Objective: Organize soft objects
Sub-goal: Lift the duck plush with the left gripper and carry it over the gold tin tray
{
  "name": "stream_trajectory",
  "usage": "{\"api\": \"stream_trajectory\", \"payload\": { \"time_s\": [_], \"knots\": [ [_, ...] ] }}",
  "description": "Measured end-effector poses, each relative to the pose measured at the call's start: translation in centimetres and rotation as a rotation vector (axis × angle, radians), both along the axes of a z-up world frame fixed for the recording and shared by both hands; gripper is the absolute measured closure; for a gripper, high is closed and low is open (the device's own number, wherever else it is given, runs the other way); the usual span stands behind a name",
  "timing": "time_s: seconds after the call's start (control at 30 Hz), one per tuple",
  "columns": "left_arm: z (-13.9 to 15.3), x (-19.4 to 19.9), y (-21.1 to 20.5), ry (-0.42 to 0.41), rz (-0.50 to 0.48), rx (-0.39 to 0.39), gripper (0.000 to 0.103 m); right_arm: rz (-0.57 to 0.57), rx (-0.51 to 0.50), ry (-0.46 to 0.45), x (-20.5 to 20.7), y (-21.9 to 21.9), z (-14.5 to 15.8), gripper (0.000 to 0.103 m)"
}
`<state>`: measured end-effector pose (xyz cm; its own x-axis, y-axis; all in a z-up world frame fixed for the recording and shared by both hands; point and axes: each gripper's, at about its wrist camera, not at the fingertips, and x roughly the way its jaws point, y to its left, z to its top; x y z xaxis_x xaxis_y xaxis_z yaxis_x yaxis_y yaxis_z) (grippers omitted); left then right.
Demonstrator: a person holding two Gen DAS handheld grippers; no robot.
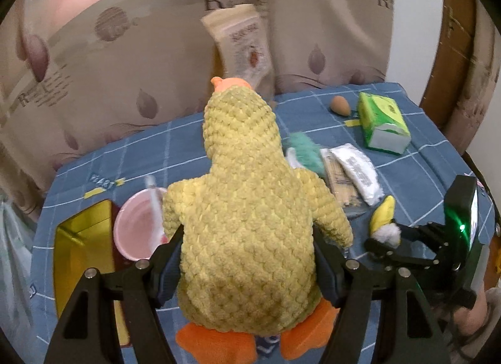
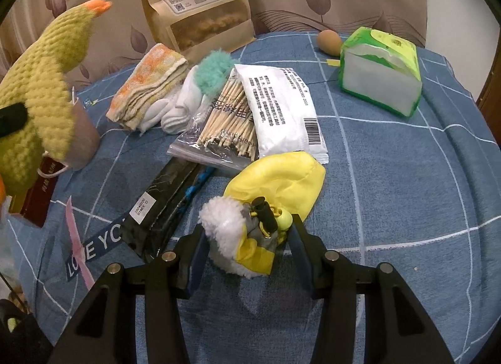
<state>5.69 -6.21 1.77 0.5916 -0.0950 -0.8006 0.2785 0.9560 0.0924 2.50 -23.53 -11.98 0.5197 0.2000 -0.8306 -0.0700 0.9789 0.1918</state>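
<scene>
Duck [image 1: 247, 207] between left claw [image 1: 250, 273] pads

**Count of things on the blue checked cloth**

One plush duck [image 1: 244, 195], one yellow banana toy [image 2: 275, 182], one folded towel [image 2: 147, 85], one tissue pack [image 2: 382, 73], one egg [image 2: 328, 41], one bag of wooden sticks [image 2: 222, 126], one white pouch [image 2: 281, 107], one snack bag [image 2: 194, 4], one pink bowl [image 1: 137, 223].

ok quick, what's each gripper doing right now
left gripper: closed on the yellow plush duck, held upright.
right gripper: closed on the banana plush keychain.
</scene>
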Motion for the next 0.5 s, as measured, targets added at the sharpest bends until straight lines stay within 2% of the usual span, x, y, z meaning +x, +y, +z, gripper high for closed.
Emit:
{"api": "stream_trajectory", "payload": {
  "time_s": [0.2, 0.5],
  "knots": [
    [0.9, -0.4, 4.6, -0.02, 0.069, 0.019, 0.03, -0.002, -0.01, 0.005, 0.1, 0.1, 0.0, 0.057],
    [1.5, -0.4, 15.2, -0.035, 0.267, 0.056, 0.03, -0.007, -0.035, 0.013, -0.2, 0.5, 0.0, 0.057]
  ]
}}
